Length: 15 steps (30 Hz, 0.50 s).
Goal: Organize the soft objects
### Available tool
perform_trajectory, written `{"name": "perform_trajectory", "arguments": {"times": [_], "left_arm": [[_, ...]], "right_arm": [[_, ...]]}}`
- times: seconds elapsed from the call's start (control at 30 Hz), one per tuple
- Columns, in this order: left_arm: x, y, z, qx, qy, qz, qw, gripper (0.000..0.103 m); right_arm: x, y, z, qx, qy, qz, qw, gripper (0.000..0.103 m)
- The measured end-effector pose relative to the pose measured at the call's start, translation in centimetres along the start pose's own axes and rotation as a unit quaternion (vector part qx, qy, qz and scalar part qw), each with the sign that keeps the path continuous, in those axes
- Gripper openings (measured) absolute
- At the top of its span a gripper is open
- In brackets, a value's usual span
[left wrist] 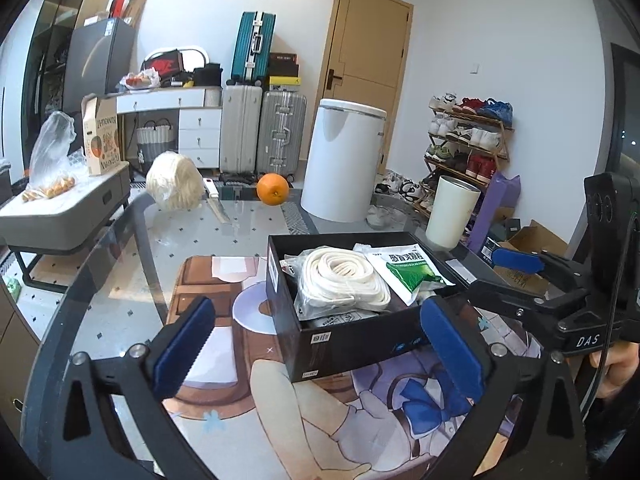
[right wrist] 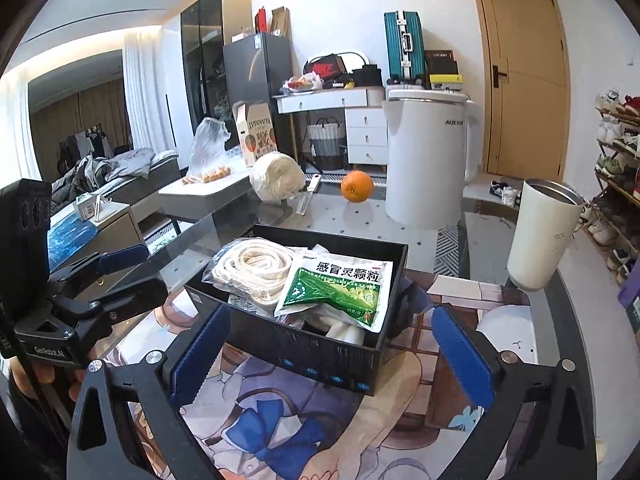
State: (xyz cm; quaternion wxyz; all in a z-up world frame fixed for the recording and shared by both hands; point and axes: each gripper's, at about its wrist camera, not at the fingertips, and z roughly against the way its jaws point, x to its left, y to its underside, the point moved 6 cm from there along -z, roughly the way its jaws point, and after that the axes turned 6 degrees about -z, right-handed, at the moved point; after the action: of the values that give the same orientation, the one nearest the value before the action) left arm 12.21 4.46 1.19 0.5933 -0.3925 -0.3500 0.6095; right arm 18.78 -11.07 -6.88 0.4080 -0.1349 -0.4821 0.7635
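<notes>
Both wide open, holding nothing: left gripper (left wrist: 320, 344), right gripper (right wrist: 328, 352). Black box (right wrist: 280, 340) just ahead btwn jaws, w/ bagged rope (right wrist: 252, 266) + green packet (right wrist: 340, 290) inside.

Both wrist views look forward, close over the worktop (left wrist: 248, 240), sharing the box (left wrist: 348, 340) (right wrist: 296, 344); each shows the other gripper.

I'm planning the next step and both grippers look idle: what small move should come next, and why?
Probably reach the left gripper forward toward the cream yarn bundle at the far side of the glass table. Both grippers are open and empty, the black box already holds the bagged rope coil and green packet, and that bundle looks like the only soft item outside it.
</notes>
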Motion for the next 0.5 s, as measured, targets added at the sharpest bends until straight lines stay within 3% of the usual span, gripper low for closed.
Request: {"name": "perform_trajectory", "arguments": {"times": [0.33, 0.5], "left_arm": [[-1.5, 0.9, -0.1, -0.005, -0.027, -0.041, 0.9988, 0.103], [-1.6, 1.1, -0.5, -0.007, -0.034, -0.036, 0.9988, 0.103]], "right_arm": [[0.3, 1.3, 0.5, -0.024, 0.004, 0.009, 1.000, 0.102], [0.2, 1.6, 0.3, -0.031, 0.010, 0.009, 0.999, 0.102]]}}
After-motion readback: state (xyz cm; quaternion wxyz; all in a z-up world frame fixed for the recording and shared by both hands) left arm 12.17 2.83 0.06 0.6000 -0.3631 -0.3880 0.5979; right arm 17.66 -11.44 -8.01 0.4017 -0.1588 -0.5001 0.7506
